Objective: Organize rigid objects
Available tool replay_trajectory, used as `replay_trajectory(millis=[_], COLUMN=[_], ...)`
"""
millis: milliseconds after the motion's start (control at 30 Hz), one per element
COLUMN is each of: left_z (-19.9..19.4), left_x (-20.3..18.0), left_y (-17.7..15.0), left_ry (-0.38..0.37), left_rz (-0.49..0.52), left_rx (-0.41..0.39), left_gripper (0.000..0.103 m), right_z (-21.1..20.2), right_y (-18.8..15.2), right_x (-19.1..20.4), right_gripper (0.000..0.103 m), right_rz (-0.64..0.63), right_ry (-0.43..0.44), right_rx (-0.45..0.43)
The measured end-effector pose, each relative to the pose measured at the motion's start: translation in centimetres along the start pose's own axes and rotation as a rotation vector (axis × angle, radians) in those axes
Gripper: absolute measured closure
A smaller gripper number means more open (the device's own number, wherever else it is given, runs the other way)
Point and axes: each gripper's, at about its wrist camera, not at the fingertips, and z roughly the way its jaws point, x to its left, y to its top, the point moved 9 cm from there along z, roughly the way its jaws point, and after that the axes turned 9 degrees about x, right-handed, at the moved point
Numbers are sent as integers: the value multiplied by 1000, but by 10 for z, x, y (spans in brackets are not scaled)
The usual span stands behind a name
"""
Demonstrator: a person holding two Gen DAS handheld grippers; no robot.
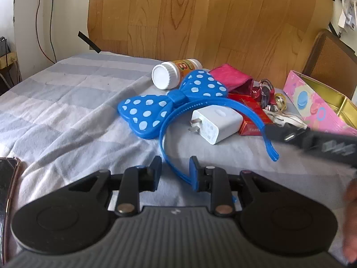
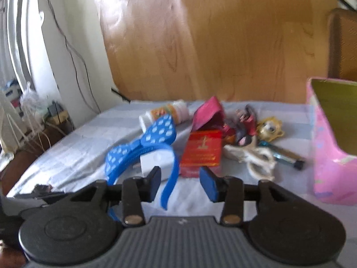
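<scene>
- Nearest, the left gripper (image 1: 175,170) has its jaws apart with one leg of the blue plastic headband with a white-dotted bow (image 1: 156,109) running between them; whether the pads press on it I cannot tell.
- Risk: a loose hold on that thin curved leg could let the headband swing or slip.
- The right gripper (image 2: 180,178) is open and empty, hovering just short of the headband's other leg.
- At twelve o'clock inside the band's arc lies a white square plug charger (image 1: 217,122); lifting the band could drag it.
- At one o'clock, a red cardboard packet (image 2: 200,151) touches the band and could be nudged.
- Farthest, at two o'clock, an open pink tin box (image 1: 323,109), likely the destination.
</scene>
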Motion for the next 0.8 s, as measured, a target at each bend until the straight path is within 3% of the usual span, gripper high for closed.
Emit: replay_trajectory(millis=[33,67,133,167,233,333,467,567,700,800], left_z=[0,0,0,-1,-4,-16,-16,-4,19,35], left_x=[-2,-2,-4,-3,-7,-38,-114,-188,-275,-328], left_y=[0,-1,0,2,10,33,69,91,107,106], left_ry=[4,7,7,-17,-43,-63,-185,-278,-425,-452], left_rz=[3,7,-10,-40,-56,22,126,230,271,317], left_rx=[-5,-9,-16,-15,-40,-128,-171,-191,-152,-142], left_gripper=[79,82,86,87,89,90,90,90,90,90], right_z=[12,25,40,39,26,-5,-51,-91,-133,-151], right_y=[-2,-6,-14,-16,-14,-5,4,10,3,-10], right_x=[-1,-3,-7,-9,-8,-9,-46,-99,-176,-225], right_gripper=[65,88,91,91,92,92,91,91,91,91], right_rz=[3,18,56,67,35,-7,59,149,303,385], right_ry=[5,17,47,48,31,-22,-123,-240,-360,-432], right_rx=[33,71,120,99,36,-100,-240,-328,-376,-383])
